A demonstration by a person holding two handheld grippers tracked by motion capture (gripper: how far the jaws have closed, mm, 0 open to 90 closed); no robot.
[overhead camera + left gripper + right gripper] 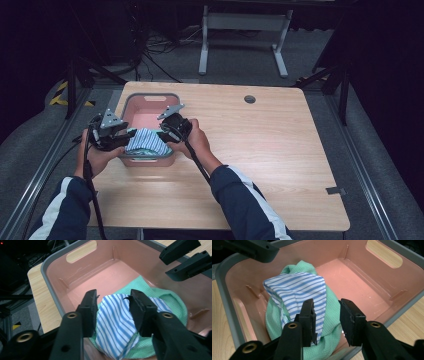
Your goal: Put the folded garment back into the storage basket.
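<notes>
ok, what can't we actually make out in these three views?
- Underside of the green cloth and the bin floor beneath it: covered by the cloths, all views.
- Striped cloth, near edge: cut off by the frame bottom and the left gripper, left gripper view.
- Pink bin, near wall: hidden by hands and both grippers, high view.
- Right gripper: open, but contact with cloth unclear.

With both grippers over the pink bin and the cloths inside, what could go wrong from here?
1. The striped cloth lies between the open jaws of the left gripper; lifting away could snag it and drag it out of the bin.
2. The right gripper hangs low over the green cloth, near the bin's front wall, and might knock it.
3. The cloths sit bunched at one end and may unfold.
</notes>
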